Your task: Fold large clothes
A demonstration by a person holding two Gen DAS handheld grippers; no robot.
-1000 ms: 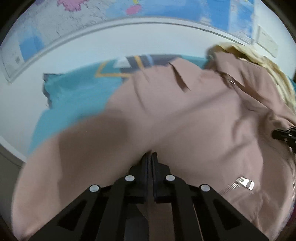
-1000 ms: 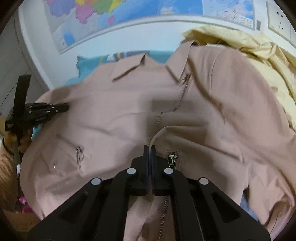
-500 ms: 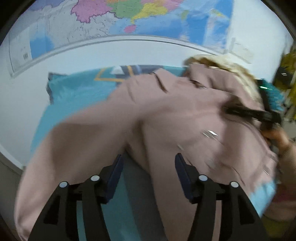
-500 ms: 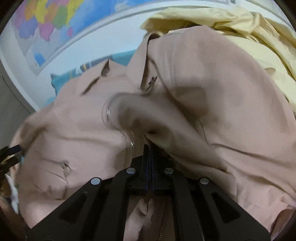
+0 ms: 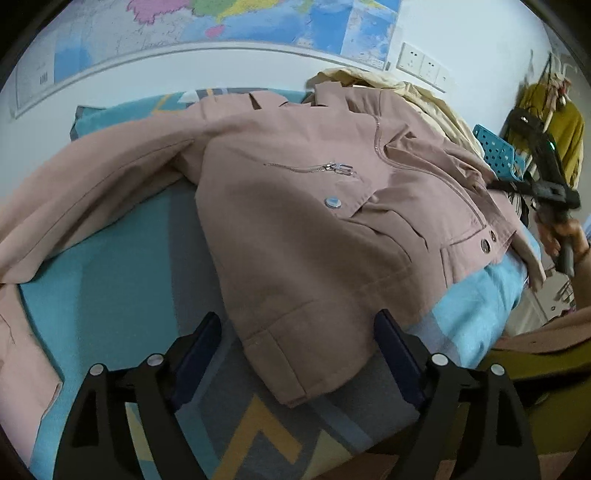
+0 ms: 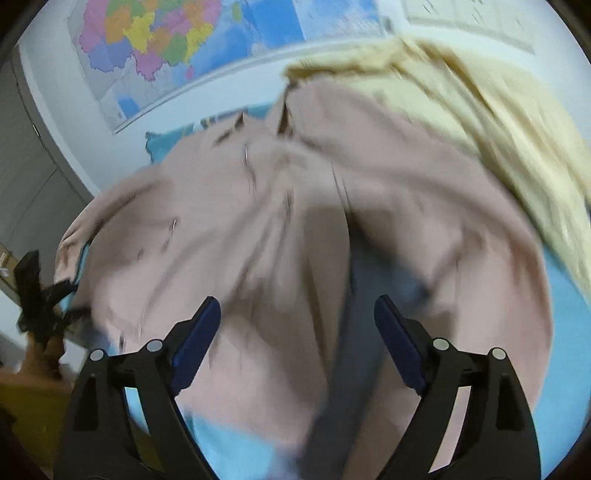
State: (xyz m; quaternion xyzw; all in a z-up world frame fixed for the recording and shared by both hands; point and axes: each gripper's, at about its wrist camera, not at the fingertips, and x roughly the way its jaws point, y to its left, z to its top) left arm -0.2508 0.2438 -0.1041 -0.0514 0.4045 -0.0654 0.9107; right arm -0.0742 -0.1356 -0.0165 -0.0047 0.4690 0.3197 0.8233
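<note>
No lettering is reading clearly anywhere. The wall map (image 5: 258, 22) is carrying what are probably place names (far too small and blurred to make out), and the pink jacket (image 5: 314, 221) is showing no legible label.

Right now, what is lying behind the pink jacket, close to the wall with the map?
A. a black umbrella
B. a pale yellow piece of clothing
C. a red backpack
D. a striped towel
B: a crumpled pale yellow garment shows just past the collar of the pink jacket, under the wall map, and the right wrist view shows it too.
</note>
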